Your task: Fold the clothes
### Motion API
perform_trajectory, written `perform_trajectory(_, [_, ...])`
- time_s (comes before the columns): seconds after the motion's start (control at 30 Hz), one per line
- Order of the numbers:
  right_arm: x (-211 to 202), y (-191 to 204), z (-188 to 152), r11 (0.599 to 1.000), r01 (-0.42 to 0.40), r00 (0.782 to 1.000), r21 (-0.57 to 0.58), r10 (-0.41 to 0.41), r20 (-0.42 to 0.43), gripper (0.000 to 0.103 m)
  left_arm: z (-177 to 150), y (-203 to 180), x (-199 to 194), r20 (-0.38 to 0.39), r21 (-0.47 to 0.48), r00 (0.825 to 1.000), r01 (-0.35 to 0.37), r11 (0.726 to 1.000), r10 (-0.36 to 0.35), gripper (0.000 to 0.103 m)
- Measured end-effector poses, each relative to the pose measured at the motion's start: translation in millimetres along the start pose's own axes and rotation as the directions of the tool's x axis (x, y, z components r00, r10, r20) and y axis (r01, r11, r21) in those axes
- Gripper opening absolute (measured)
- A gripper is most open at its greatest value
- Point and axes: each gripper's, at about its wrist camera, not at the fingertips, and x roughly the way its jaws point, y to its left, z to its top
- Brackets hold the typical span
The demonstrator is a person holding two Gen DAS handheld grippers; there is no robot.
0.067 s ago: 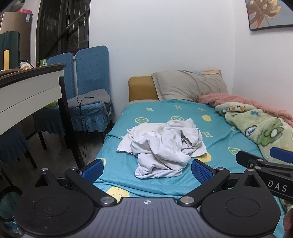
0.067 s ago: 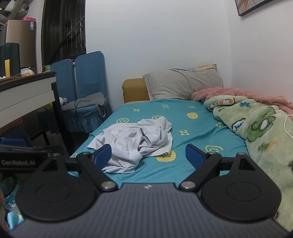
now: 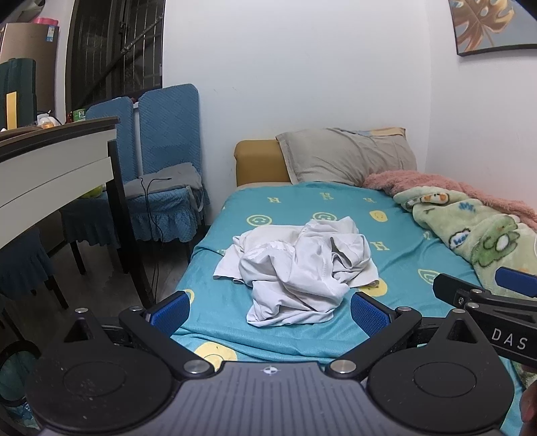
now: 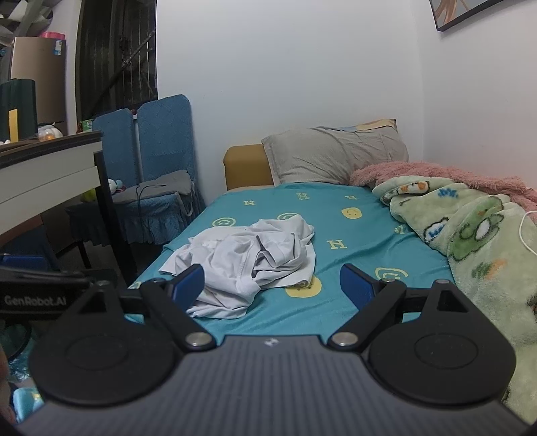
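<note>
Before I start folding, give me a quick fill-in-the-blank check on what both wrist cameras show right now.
1. The white garment lies ____ on the teal bedsheet.
2. The jaws of the left gripper and the right gripper are both ____.
3. The grey pillow leans on a ____ headboard.
4. The green blanket has a ____ one behind it.

Missing words: crumpled; open; yellow; pink

framed picture (image 3: 496, 26) cropped by top edge, right claw (image 3: 486, 288) partly out of frame

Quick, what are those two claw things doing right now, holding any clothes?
Left gripper: open, fingers empty, short of the white garment.
Right gripper: open, holding nothing.
</note>
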Motion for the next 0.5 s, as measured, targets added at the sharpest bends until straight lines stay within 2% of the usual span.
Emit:
perform_trajectory(0.23, [0.5,-3.1,-1.6,1.000,0.002,1.000,-0.004,-0.002,0.005,0.089,-3.7,-8.8,-3.5,0.017,0.033,1.000,-0.012,0.999,0.012,0.103])
perform_trajectory(0.5, [-5.8,-3.3,3.1,1.000,0.016,1.000,-0.005,-0.016,0.011,0.089,-1.0,-1.7,-6.8,0.022,0.006,1.000,-0.014,1.000,0.014,0.103])
